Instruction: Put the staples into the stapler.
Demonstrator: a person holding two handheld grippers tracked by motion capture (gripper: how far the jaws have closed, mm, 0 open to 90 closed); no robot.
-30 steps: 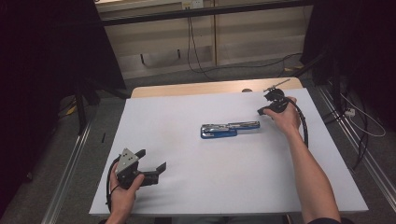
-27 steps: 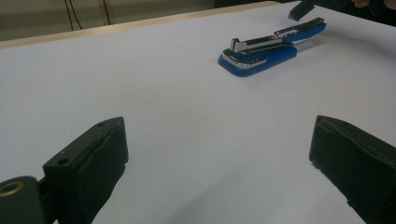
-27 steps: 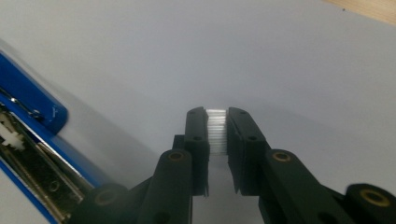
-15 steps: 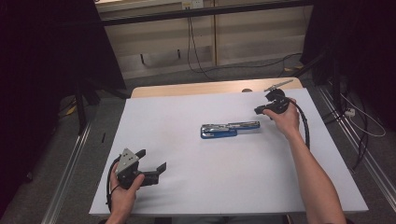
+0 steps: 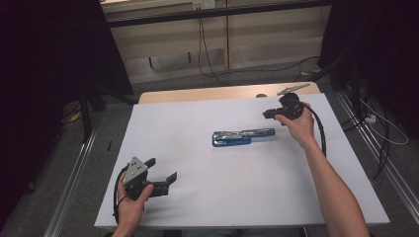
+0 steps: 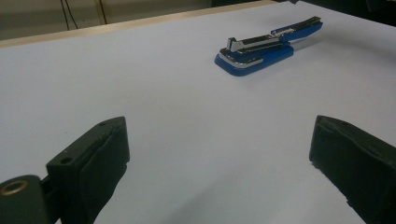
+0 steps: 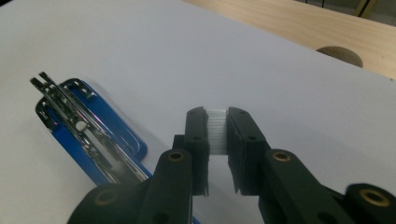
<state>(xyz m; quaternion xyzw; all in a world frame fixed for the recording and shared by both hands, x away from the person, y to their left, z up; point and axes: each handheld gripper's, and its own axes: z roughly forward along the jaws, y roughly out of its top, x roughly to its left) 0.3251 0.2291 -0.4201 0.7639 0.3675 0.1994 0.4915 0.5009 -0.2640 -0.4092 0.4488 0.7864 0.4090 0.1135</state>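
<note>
A white table top (image 5: 237, 187) covers nearly the whole table, leaving a wooden strip (image 5: 217, 93) bare along the far edge. One blue stapler (image 5: 237, 137) lies opened out near the middle of the white surface, nothing around it.

Two grippers are in play. The left gripper (image 5: 165, 177) sits at the near left corner, held low in the person's hand and pointing toward the stapler, jaws spread wide with nothing between them. The right gripper (image 7: 217, 133) is held just beyond the stapler's far right end, its jaws pinching a small white strip (image 7: 216, 130), apparently staples.
</note>
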